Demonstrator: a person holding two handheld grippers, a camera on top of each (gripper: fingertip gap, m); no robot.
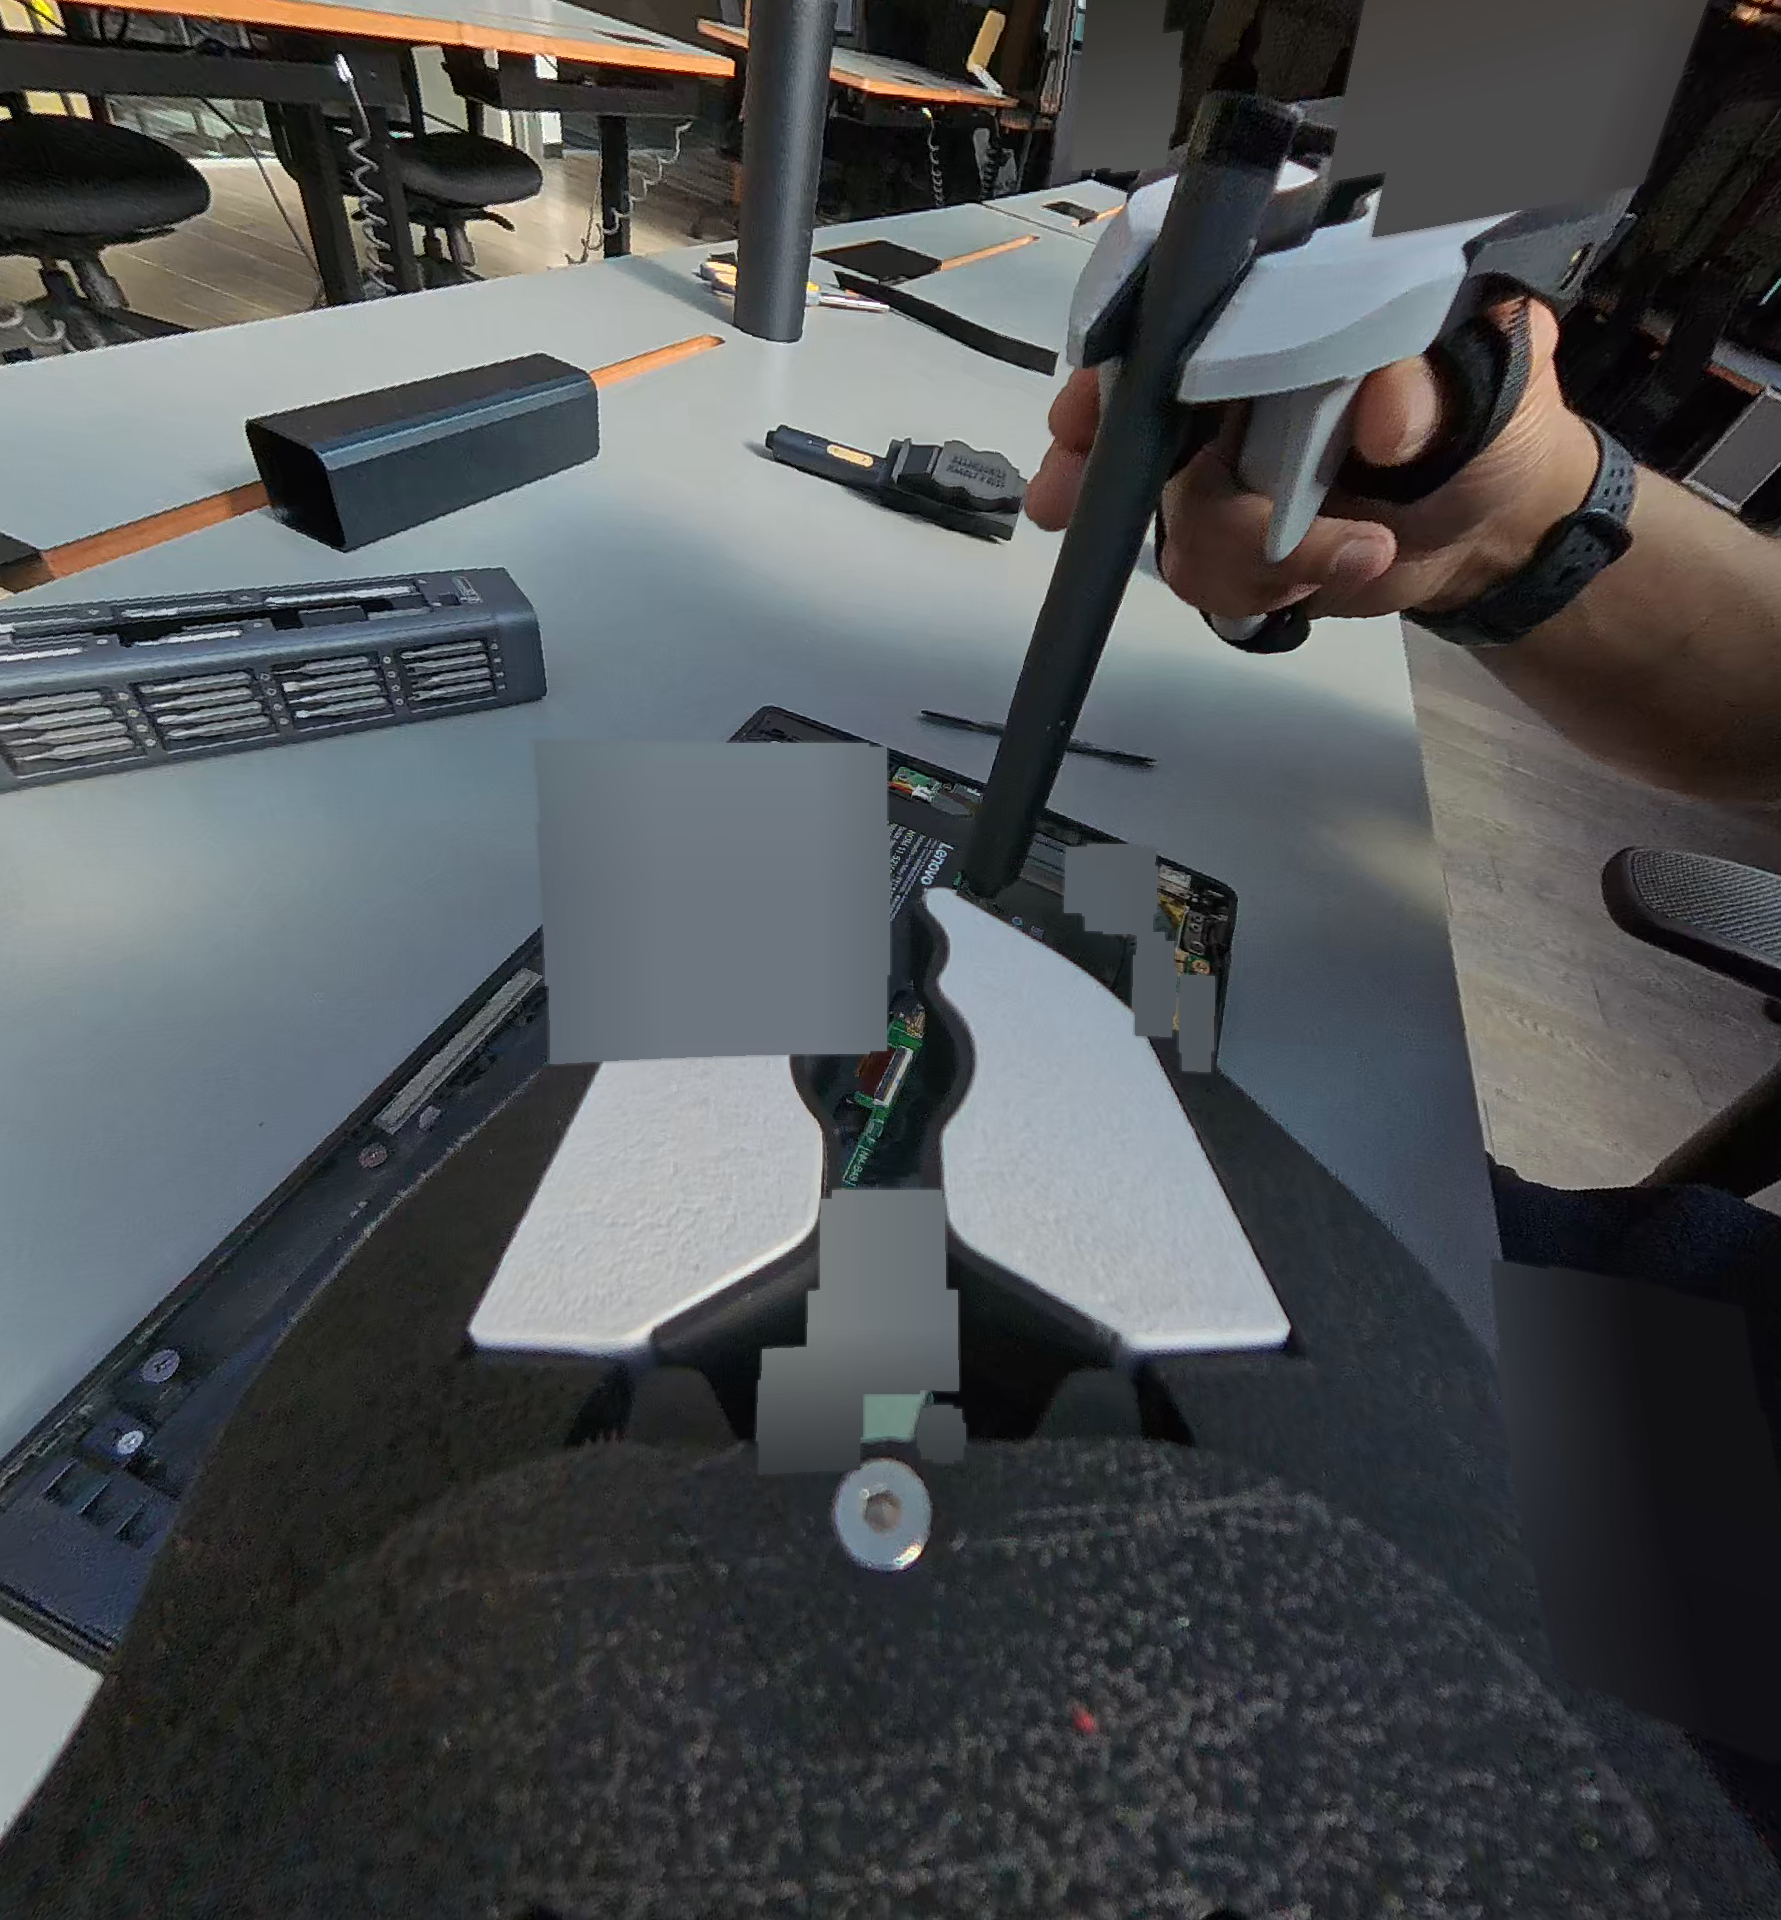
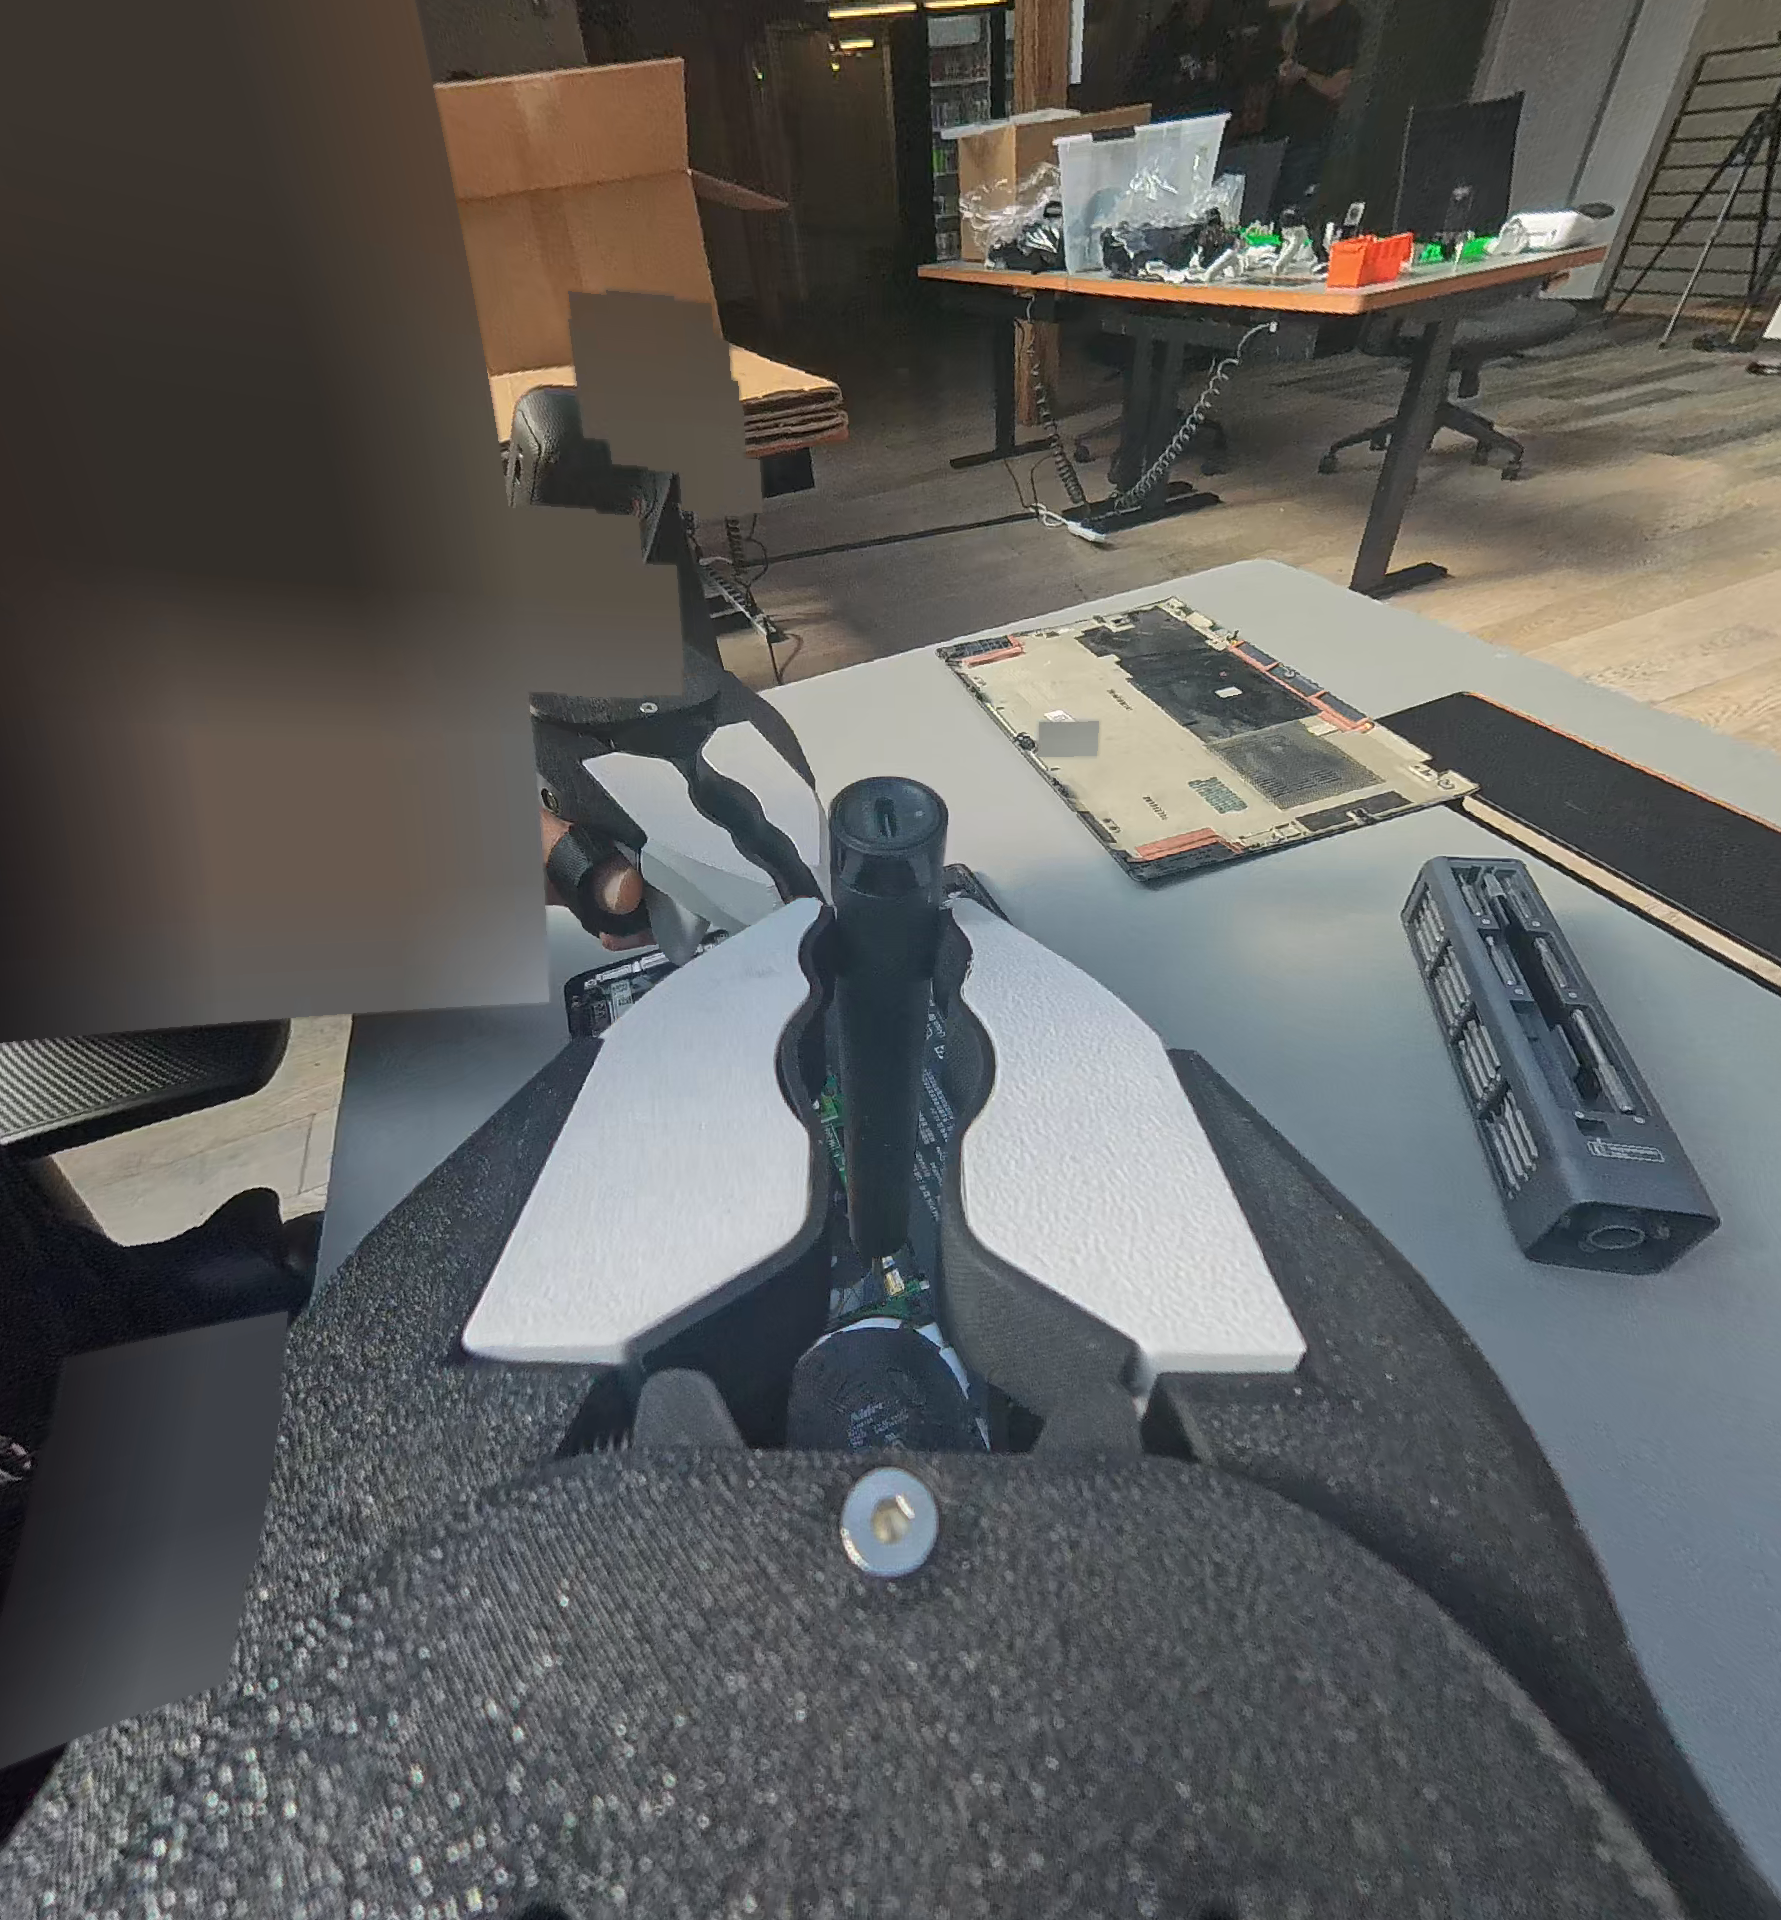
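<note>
Right gripper fingers clamped on a black screwdriver, tip down on the opened laptop at twelve o'clock of the left gripper, fingers apart, empty; bit case at three o'clock on the tabletop.

claws: white fingers, black speckled body | silver screw | black wristband, perhaps a watch
</note>
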